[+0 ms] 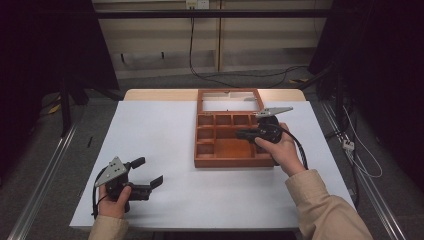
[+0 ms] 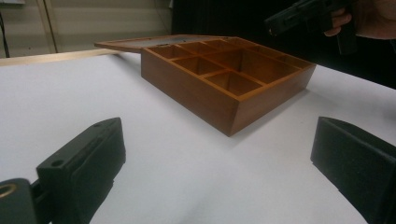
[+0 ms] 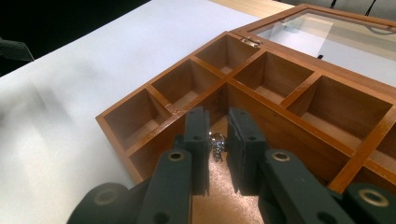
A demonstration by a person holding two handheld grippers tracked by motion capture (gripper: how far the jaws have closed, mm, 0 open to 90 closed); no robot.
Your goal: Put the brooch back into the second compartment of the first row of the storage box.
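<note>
Your right hand-held gripper [image 3: 218,140] is nearly closed, its jaws pinching a small silvery chain [image 3: 217,148] over the big compartment of the wooden box [image 1: 230,161]. Lower it straight down until the chain rests on the compartment floor, clear of the dividers, then open slowly so nothing snags. The glass lid [image 1: 229,100] lies back flat. Keep your left hand-held gripper [image 1: 145,176], jaws wide and empty, parked on the tabletop [image 1: 160,135].
</note>
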